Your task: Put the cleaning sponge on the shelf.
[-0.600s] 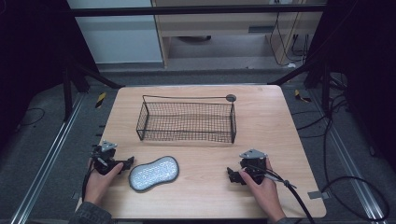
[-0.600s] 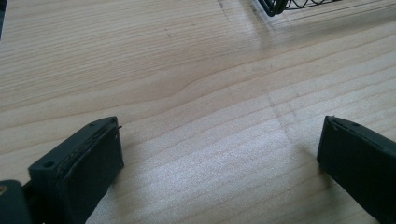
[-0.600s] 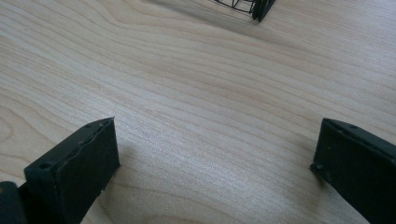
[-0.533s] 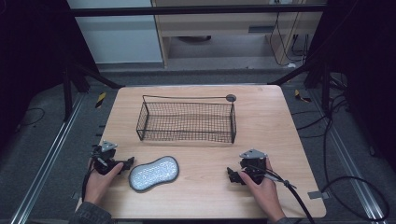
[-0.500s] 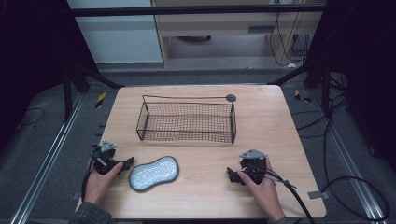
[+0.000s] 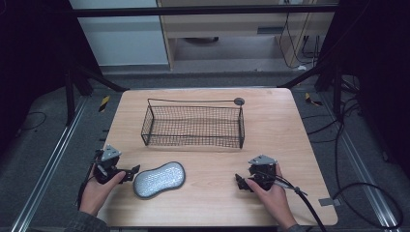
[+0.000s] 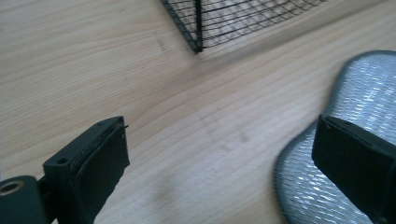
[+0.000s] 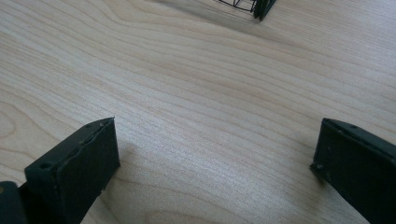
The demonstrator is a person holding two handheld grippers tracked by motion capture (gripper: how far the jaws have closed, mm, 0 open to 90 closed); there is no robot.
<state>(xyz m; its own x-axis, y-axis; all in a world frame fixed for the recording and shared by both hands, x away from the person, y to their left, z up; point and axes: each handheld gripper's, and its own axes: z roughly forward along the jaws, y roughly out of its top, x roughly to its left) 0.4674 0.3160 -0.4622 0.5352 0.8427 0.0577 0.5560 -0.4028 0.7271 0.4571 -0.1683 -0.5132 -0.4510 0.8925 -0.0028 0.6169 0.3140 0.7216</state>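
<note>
Hands: two, one per gripper, entering from the near table edge; left hand (image 6: pixel 96 191), right hand (image 6: pixel 270 195).
Left gripper (image 6: pixel 126 173): one, low over the near-left part of the table; its two fingers (image 7: pixel 88 170) are spread wide with only bare wood between them. In the left gripper view the right-side finger overlaps the pad's edge; contact cannot be confirmed.
Right gripper (image 6: pixel 243 184): one, low over the near-right part of the table; its two fingers (image 8: pixel 74 172) are spread wide and hold nothing.
Cables: one trails from the right gripper (image 6: pixel 304 205) off the near edge.
Silver pad (image 6: pixel 159 179): one, oblong with a textured surface, lying flat on the table just beside the left gripper, well apart from the right gripper.
Table (image 6: pixel 285 125): one, light wood, rounded corners.
Wire basket (image 6: pixel 193 125): one, black mesh, rectangular, upright at the table's centre, beyond the pad.
Dark round disc (image 6: pixel 239 101): one, at the basket's far-right corner.
</note>
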